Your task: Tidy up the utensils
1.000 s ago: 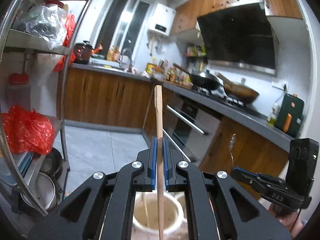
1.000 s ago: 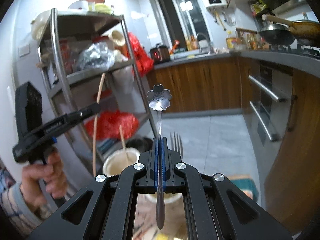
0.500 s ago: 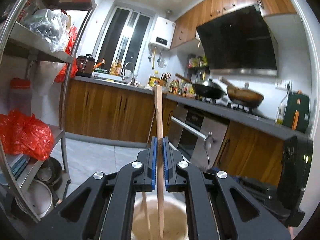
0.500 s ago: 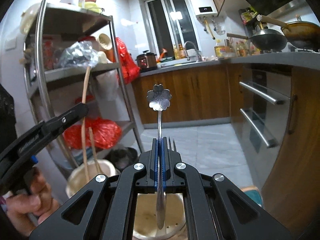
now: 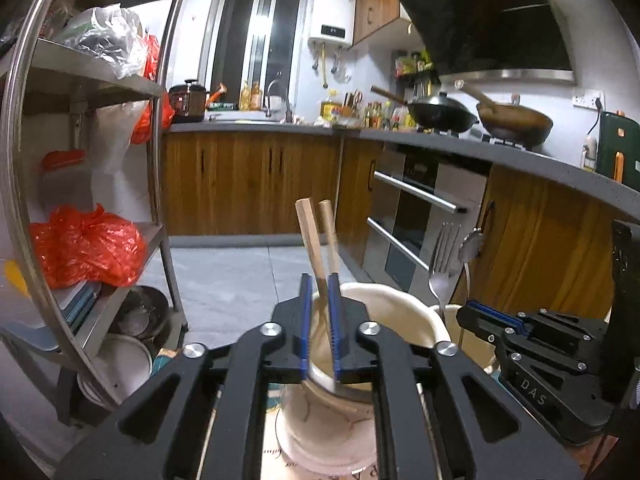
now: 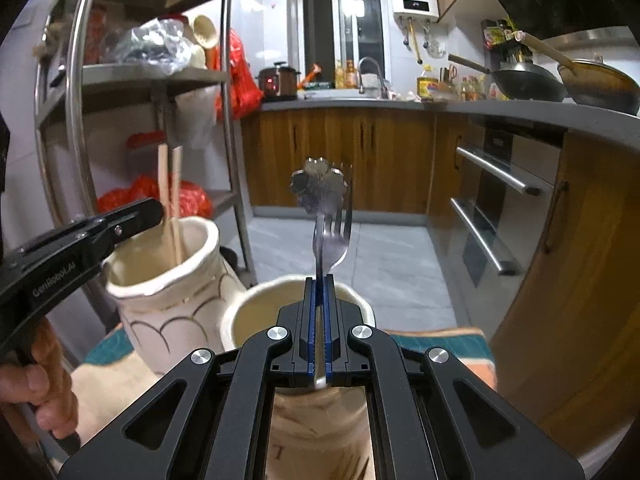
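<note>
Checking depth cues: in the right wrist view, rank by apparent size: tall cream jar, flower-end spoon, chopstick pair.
1. Tall cream jar, largest.
2-3. Flower-end spoon and chopstick pair: similar visible length; spoon is nearer and partly hidden, so unranked.

The lower ends of the chopsticks (image 5: 316, 240) are hidden inside the cream jar (image 5: 400, 312), whose base is masked by the left gripper (image 5: 320, 320) frame. The spoon (image 6: 318, 192) covers most of the fork (image 6: 344, 236) behind it; its handle end is blurred below the right gripper (image 6: 319, 312). The second jar (image 6: 248, 316) is cut off at the frame bottom. The hand (image 6: 44, 380) is cropped at the left edge.
</note>
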The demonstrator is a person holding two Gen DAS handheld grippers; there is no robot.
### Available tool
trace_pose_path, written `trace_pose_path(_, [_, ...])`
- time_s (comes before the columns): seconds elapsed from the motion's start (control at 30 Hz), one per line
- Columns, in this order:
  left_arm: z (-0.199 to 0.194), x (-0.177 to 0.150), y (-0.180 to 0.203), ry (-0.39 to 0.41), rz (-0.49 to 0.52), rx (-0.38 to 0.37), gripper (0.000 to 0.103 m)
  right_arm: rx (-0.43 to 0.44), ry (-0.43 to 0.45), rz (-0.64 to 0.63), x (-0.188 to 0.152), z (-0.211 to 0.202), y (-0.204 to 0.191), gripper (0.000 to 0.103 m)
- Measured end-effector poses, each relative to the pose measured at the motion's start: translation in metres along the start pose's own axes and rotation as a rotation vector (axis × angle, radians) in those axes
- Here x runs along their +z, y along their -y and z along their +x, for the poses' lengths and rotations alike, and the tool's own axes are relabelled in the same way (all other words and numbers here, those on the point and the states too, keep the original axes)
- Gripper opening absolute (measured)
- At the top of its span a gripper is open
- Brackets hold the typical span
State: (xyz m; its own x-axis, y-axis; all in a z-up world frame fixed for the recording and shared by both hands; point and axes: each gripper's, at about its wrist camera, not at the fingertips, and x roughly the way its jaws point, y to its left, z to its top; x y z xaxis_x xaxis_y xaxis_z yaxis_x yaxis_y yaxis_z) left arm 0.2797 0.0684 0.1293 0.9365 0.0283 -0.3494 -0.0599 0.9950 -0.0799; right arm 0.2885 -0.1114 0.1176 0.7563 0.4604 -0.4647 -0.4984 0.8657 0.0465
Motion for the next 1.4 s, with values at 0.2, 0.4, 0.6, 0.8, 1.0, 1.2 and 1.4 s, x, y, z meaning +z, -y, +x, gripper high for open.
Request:
trace_pose_path(0.2, [-0.03, -0.001, 0.002, 0.037, 0.044, 0.011, 0.062, 0.024, -0.008, -0.005, 0.0, -0.022, 0.004, 0.023])
trace_pose_path(0.4, [-0.061, -0.015, 0.001, 0.015, 0.047, -0.019, 0.068, 0.043, -0.015, -0.018, -0.012, -0.053, 0.014, 0.026])
trace_pose_path(0.6, [-0.079, -0.051, -0.004, -0.083, 0.036, -0.052, 0.07, 0.05, -0.077, -0.021, -0.032, -0.072, 0.025, 0.027])
trace_pose_path(0.8, [-0.08, -0.087, -0.007, -0.197, 0.037, -0.059, 0.07, 0.075, -0.191, 0.021, -0.059, -0.079, 0.04, 0.027])
trace_pose_path(1.0, [-0.076, -0.112, -0.008, -0.301, 0.054, -0.058, 0.07, 0.125, -0.347, 0.041, -0.084, -0.071, 0.041, 0.027])
trace_pose_path(1.2, [-0.067, -0.13, -0.003, -0.394, 0.075, -0.068, 0.063, 0.189, -0.425, 0.079, -0.103, -0.065, 0.033, 0.027])
trace_pose_path(1.4, [-0.064, -0.144, -0.001, -0.456, 0.111, -0.074, 0.055, 0.262, -0.461, 0.162, -0.113, -0.054, 0.031, 0.026])
